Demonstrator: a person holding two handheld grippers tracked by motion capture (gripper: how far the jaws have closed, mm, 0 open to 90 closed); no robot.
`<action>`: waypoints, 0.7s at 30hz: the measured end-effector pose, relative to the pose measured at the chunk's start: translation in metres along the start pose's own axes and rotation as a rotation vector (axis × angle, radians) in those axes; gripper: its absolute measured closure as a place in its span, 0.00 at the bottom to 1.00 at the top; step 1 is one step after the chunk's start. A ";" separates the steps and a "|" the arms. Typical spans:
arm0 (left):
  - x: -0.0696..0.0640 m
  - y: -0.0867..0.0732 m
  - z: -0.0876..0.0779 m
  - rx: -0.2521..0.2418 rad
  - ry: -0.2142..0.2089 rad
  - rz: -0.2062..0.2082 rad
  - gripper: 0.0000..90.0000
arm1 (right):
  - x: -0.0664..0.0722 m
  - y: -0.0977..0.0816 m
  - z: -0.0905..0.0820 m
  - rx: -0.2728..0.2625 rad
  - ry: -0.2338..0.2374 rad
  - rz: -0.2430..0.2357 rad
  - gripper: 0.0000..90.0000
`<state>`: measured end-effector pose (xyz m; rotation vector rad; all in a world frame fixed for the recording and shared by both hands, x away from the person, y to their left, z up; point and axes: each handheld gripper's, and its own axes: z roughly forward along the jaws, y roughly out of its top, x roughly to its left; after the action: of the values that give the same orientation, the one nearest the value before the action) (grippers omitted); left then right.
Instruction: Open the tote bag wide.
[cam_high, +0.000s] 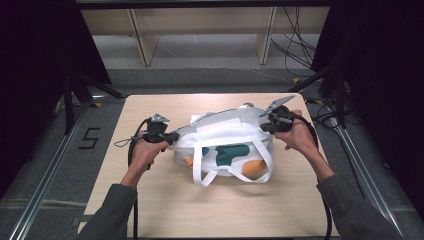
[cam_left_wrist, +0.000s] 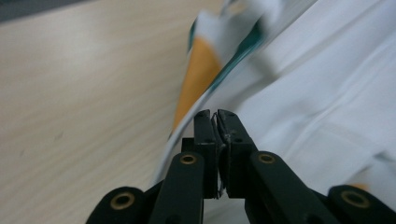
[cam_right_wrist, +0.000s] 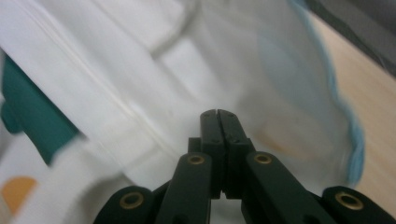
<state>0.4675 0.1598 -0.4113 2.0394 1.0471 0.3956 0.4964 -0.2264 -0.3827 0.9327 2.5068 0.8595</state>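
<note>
Dark walls stand all around, and the pale wood table (cam_high: 150, 200) sits in the middle with a grey floor behind it. On the table lies a white bag (cam_high: 227, 135) with green and orange patches. It stretches from side to side, so its long way runs from your left hand to your right hand.

Your left gripper (cam_high: 172, 138) is at the left end of the bag, and the bag goes off to the right from there. In the left gripper view the jaws are pinched together on a thin edge of the bag (cam_left_wrist: 327, 93), with a sliver of cloth between them. The orange patch (cam_left_wrist: 198, 70) is just beyond the tips.

Your right gripper (cam_high: 266, 125) is at the right end, a little farther back on the table. In the right gripper view its jaws (cam_right_wrist: 218, 122) are pressed tight, and white cloth (cam_right_wrist: 140, 70) lies all around them. I think they clamp the rim there, but the cloth between them is too thin to see.

Both hands are right at their own ends, so neither one is nearer. The mouth of the bag looks held between them.

The two white handles (cam_high: 235, 172) hang loose at the front, toward you. They could get in the way if you pull the bag toward you. Nothing else is on the table. Cables (cam_high: 295, 45) and shelf legs are far back on the floor.
</note>
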 end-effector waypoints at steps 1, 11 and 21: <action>-0.006 0.009 -0.002 -0.024 -0.013 0.013 0.95 | 0.002 0.006 0.002 -0.037 -0.002 -0.022 1.00; -0.029 0.040 0.061 0.059 -0.112 -0.006 0.97 | 0.021 0.024 0.042 0.048 0.059 -0.041 1.00; -0.024 0.046 0.080 0.090 -0.104 -0.058 0.97 | 0.084 -0.047 0.028 0.199 0.252 -0.178 1.00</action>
<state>0.5236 0.0845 -0.4250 2.0800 1.0752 0.2137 0.4261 -0.1861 -0.4415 0.6797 2.8825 0.7206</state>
